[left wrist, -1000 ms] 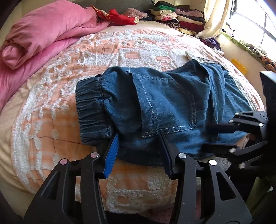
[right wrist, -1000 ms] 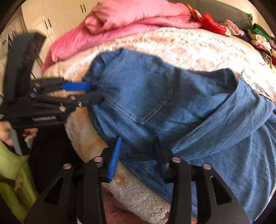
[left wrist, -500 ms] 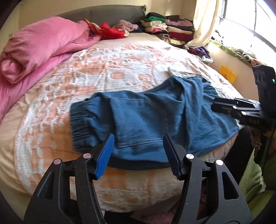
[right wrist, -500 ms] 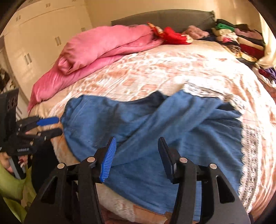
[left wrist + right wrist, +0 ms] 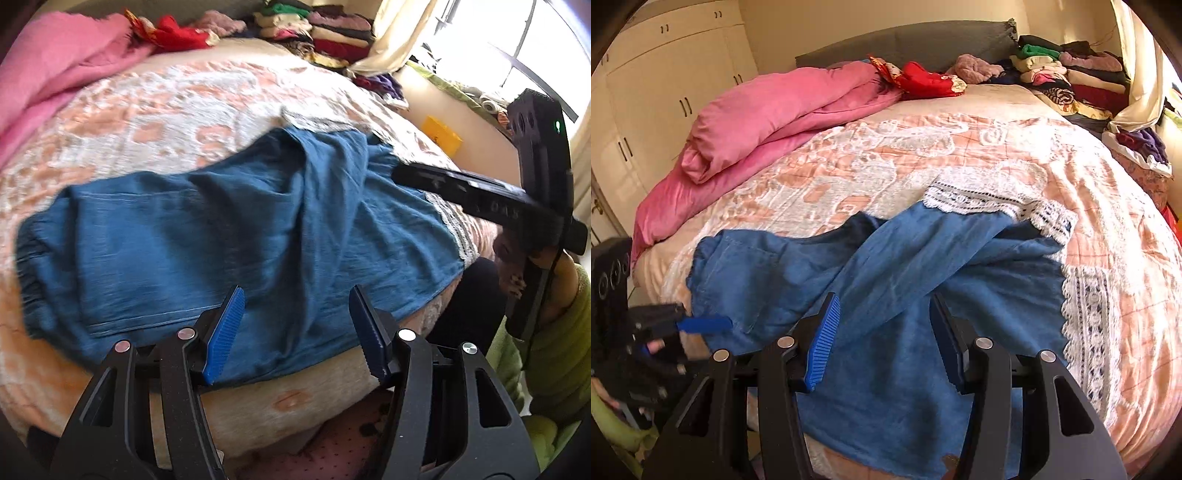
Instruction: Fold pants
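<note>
The bed fills most of both views, covered by a peach and white bedspread. A pink duvet lies rolled along its far left side, and a pile of folded clothes sits at the head on the right. The blue pants lie spread near the front edge of the bed, the waistband to the left and the legs with white lace hems to the right, one leg crossing over the other. The left hand-held gripper is above the front edge of the pants, its jaws apart with no cloth between them. The right hand-held gripper is also open and holds nothing.
</note>
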Demonstrator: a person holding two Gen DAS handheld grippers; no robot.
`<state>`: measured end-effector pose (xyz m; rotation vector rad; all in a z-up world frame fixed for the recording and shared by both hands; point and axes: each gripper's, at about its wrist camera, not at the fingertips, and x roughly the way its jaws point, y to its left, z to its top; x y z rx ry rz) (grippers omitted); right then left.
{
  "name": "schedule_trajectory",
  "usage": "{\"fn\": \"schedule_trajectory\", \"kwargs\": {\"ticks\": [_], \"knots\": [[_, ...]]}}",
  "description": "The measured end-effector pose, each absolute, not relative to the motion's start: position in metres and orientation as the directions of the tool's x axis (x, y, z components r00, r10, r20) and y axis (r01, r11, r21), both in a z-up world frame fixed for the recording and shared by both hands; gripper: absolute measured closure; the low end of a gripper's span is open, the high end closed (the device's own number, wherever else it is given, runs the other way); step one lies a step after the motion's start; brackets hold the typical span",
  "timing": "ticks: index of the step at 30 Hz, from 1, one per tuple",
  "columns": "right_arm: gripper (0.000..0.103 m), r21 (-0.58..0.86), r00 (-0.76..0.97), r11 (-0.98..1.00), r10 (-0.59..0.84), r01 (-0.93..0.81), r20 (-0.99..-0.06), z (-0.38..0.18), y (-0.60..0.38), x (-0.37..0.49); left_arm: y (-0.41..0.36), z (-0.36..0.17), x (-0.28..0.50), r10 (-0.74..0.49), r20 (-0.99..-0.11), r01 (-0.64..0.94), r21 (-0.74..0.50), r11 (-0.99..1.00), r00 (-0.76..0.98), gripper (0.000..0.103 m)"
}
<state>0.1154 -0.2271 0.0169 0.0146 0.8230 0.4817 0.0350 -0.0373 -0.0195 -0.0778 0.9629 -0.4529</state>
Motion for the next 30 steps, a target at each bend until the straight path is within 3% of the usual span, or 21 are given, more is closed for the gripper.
{"fn": "schedule_trajectory", "kwargs": {"ticks": [9,11,13,15,28,30], "knots": [[0.054,0.176,0.567,0.902,0.389,-0.394,-0.726,0.018,-0.220,0.167,-0.051,-0.049,0.074,-0.500,-0.762,0.284,-0.414,0.865,0.412,0.054],[0.054,0.175,0.556,0.901,0.387,-0.396,-0.736,0.018,-0.213,0.186,-0.052,-0.050,0.079,-0.507,-0.751,0.271,-0.429,0.861,0.422,0.066],[0.054,0.167,0.549,0.906,0.373,-0.388,-0.748,0.018,-0.207,0.203,-0.054,-0.048,0.080,-0.517,-0.741,0.275,-0.438,0.856,0.428,0.092],[0.054,0.152,0.547,0.916,0.348,-0.371,-0.762,0.016,-0.198,0.227,-0.060,-0.045,0.079,-0.524,-0.736,0.288,-0.439,0.851,0.428,0.097],[0.055,-0.034,0.505,0.972,0.090,-0.232,-0.859,-0.037,-0.159,0.322,-0.092,-0.044,0.062,-0.503,-0.752,0.420,-0.328,0.846,0.425,0.099],[0.077,-0.036,0.509,0.972,0.090,-0.232,-0.856,-0.041,-0.164,0.325,-0.091,-0.045,0.063,-0.503,-0.752,0.415,-0.331,0.847,0.427,0.099]]}}
